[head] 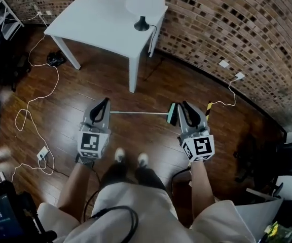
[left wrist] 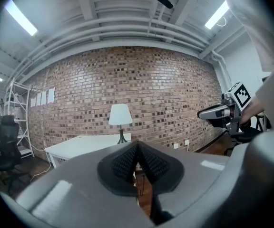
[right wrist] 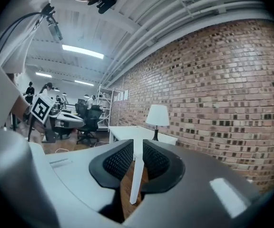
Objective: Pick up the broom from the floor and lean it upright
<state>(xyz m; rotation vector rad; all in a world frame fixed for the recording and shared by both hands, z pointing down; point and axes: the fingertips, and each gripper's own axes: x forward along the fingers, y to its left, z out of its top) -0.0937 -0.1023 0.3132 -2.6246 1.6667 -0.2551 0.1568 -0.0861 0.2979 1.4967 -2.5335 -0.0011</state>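
- broom with thin pale handle and teal brush end (head: 141, 113): flat on dark wooden floor (head: 151, 82), lower than both tongs and spanning the space between them.
- long axis: straight across the head view, side to side; brush end (head: 172, 114) pointing to the right, bare handle tip to the left.
- right tongs (head: 185, 107): just beside the brush end, so nearest that end; pads a little apart, gripping nothing, with only the far leg of white tabletop (right wrist: 135, 175) showing through the gap.
- left tongs (head: 104, 103): just beside the handle tip; pads closed together at the tips, empty.
- judged next: lower onto the handle with pads set across its axis; left tongs to open first.
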